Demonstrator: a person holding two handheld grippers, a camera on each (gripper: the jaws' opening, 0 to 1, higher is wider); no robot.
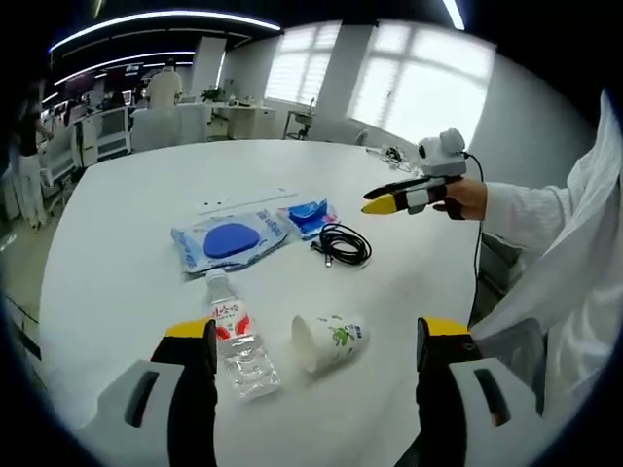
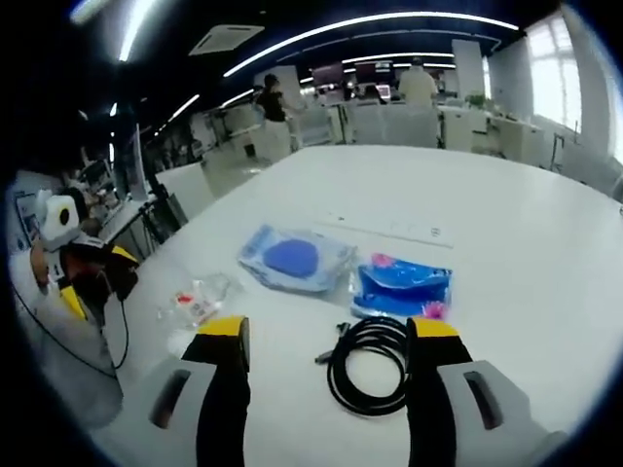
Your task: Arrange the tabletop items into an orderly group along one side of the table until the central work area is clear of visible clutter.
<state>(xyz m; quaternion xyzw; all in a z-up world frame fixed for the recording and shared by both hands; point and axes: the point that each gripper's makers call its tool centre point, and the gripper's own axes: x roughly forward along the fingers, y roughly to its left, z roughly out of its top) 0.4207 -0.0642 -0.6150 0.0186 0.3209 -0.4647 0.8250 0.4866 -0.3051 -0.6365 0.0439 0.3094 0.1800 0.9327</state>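
Clutter sits in a loose cluster on the white table (image 1: 127, 195), and the coiled black cable (image 1: 343, 243) makes a handy landmark. Just beyond the cable lies a small blue packet (image 1: 310, 215), nearly touching it. To the cable's left in the left gripper view is a larger clear pouch with a blue oval inside (image 1: 232, 239). Nearer the camera than the cable, a paper cup (image 1: 329, 341) lies on its side, open mouth facing the plastic water bottle (image 1: 237, 339), which also lies flat beside it.

Left gripper (image 1: 316, 355): jaws spread wide and holding nothing, the bottle against the inner edge of its left jaw in the picture and the cup between the two jaws.

Right gripper (image 2: 328, 345): jaws wide apart too, nothing clasped, the cable (image 2: 370, 365) lying between the tips, the blue packet (image 2: 401, 285) and the pouch (image 2: 295, 259) just past it. In the left gripper view that right gripper (image 1: 389, 201) hovers above the table past the cable, held by a hand (image 1: 467, 197) in a white sleeve.
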